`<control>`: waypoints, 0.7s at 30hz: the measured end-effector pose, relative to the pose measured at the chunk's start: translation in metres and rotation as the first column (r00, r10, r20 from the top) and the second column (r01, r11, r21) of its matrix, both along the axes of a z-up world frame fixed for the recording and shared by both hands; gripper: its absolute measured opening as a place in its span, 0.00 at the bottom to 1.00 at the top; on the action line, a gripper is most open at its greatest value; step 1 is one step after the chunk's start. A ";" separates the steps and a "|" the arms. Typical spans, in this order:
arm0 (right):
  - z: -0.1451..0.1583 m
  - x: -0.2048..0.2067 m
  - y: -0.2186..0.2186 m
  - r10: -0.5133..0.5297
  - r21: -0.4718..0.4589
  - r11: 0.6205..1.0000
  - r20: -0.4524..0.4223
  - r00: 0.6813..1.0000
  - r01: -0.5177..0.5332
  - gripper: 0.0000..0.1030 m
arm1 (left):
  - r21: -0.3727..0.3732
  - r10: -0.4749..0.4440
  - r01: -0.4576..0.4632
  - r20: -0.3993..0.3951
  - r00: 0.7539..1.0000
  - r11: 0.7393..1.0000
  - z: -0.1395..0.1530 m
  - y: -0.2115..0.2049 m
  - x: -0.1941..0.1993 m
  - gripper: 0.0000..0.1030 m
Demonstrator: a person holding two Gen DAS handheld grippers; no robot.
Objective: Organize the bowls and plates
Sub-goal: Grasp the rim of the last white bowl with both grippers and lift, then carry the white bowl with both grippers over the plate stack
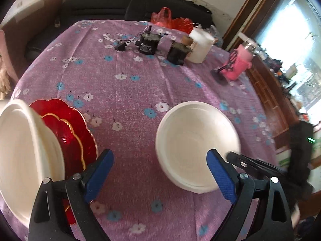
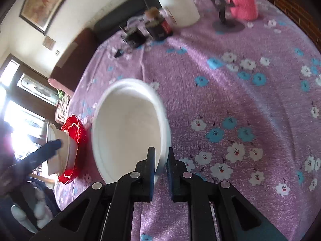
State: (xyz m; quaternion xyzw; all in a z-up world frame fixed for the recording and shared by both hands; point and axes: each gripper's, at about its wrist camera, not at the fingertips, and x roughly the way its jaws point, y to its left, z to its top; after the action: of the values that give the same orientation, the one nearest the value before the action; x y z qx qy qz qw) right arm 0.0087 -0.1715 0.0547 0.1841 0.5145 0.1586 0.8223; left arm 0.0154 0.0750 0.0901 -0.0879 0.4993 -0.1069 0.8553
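The right gripper (image 2: 160, 164), at the bottom centre of its own view, has its two fingers drawn narrow on the near rim of one white bowl (image 2: 128, 128), one finger inside the rim and one outside. The bowl fills the middle left of that frame, tilted, over the purple flowered tablecloth (image 2: 230, 100). In the left wrist view the same bowl (image 1: 196, 146) sits right of centre, with the right gripper (image 1: 240, 163) reaching its lower right edge.

The left gripper (image 1: 160, 172) stands wide open at the bottom of its frame, its two blue-padded fingers (image 1: 100, 172) holding nothing, cloth between them. Just left of it, at the left edge, a second white bowl (image 1: 26, 152) rests on a stack of red scalloped plates (image 1: 68, 128); two gold-edged rims show, though the exact count is unclear.

In the upper part of the frame stand one white jar (image 1: 200, 46), one pink cup (image 1: 238, 64), two dark small devices (image 1: 149, 43) and one red plastic bag (image 1: 170, 20).
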 end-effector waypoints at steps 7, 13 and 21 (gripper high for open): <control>-0.005 -0.009 0.007 -0.028 -0.005 1.000 0.061 0.998 0.028 0.31 | 0.037 0.072 -0.071 -0.036 0.997 0.997 -0.031 -0.013 0.021 0.90; -0.019 -0.007 0.001 -0.061 0.017 0.998 0.058 0.996 0.060 0.31 | 0.008 0.108 -0.108 -0.092 0.990 0.994 -0.055 -0.018 0.033 0.90; -0.026 0.000 0.008 -0.073 0.014 0.997 0.069 0.995 0.072 0.18 | 0.026 0.055 -0.053 -0.118 0.991 0.998 -0.061 -0.033 0.036 0.13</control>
State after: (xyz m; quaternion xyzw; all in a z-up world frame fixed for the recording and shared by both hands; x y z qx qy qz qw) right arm 0.0084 -0.1638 0.0289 0.2019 0.4778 0.1377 0.8438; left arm 0.0515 0.0424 0.0292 -0.0979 0.5480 -0.0727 0.8275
